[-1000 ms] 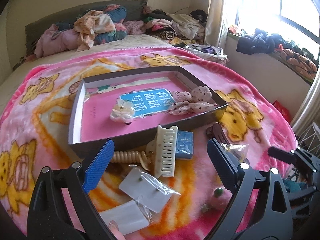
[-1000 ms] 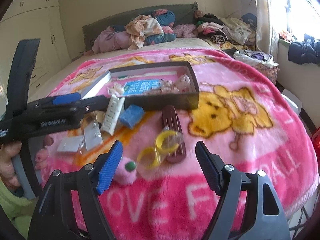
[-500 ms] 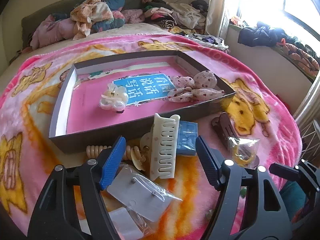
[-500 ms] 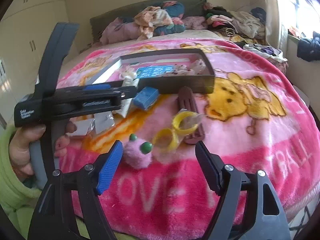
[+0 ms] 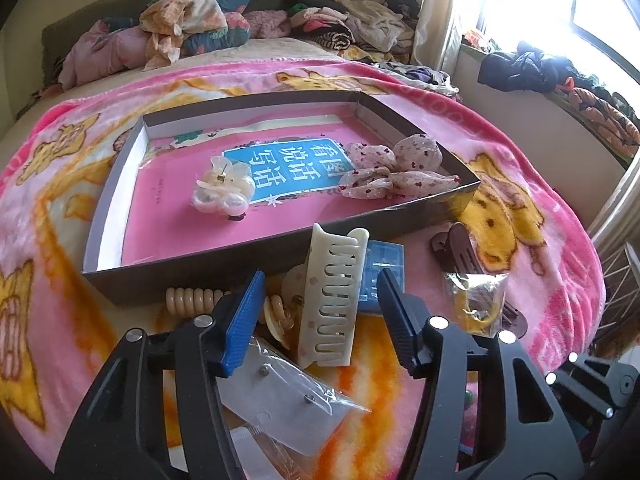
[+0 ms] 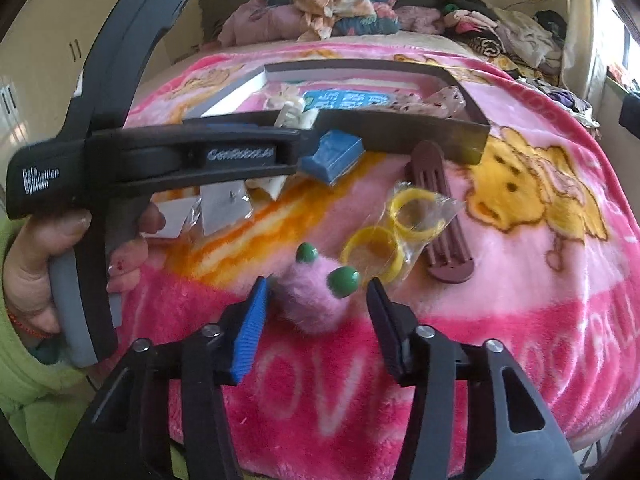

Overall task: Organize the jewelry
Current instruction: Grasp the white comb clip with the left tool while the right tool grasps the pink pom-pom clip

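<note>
Cream clip (image 5: 334, 300) sits between closing left gripper (image 5: 320, 312) jaws, pads not touching; right gripper (image 6: 316, 320) closing around pink pompom (image 6: 314, 300) (no contact yet).

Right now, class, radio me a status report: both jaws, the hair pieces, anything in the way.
Left gripper closing around cream plastic claw clip, no contact seen. Right gripper closing around fluffy pink hair tie with green beads. Nothing in the way.
</note>
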A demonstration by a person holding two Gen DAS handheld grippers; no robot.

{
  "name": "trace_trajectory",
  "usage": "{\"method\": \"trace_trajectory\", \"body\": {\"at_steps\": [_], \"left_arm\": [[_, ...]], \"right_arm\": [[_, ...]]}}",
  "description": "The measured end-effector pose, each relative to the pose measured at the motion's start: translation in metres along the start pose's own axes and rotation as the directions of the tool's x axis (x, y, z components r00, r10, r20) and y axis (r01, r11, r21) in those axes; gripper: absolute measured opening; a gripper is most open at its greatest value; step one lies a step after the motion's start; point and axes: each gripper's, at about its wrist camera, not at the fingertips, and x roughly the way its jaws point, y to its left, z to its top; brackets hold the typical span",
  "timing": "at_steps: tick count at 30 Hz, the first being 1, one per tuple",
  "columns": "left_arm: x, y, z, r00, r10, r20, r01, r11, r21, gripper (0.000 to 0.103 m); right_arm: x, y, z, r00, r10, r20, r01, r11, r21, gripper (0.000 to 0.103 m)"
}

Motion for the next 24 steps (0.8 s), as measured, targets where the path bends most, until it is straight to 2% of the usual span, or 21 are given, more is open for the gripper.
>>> {"method": "trace_trajectory", "body": {"at_steps": [1,2,9,11,16,24], "left_arm": [[0.001,0.0,0.0,1.0,-0.003,-0.003,0.003,1.0,-0.001,0.045],[0.002,-0.001,0.0,1.0,0.002,-0.006,-0.002,1.0,-0.002,0.043],[0.006,0.0,0.003,1.0,0.011,-0.008,-0.011,1.0,0.004,0.035],[0.005,0.0,0.003,1.0,-0.001,-0.006,0.001,1.0,0.009,0.019],[0.003,-0.006,0.001,1.0,0.004,-0.001,-0.004,1.0,0.028,0.019],[-0.014,-0.007,0.006,0.999,-0.035,0.024,0.035,0.999,0.018,0.019]], "right_arm": [[0.002,0.001,0.0,1.0,0.007,-0.007,-0.007,1.0,-0.006,0.034],[0.003,0.002,-0.001,1.0,0.016,-0.012,-0.016,1.0,-0.009,0.033],[-0.007,-0.003,0.0,0.998,0.05,0.035,-0.05,0.999,0.02,0.032],[-0.012,-0.007,0.0,0.997,0.057,0.055,-0.059,0.998,0.036,0.032],[-0.027,-0.012,-0.004,0.993,0.07,0.093,-0.076,0.995,0.064,0.032],[-0.04,-0.024,-0.005,0.99,0.055,0.129,-0.069,0.992,0.109,0.032]]}}
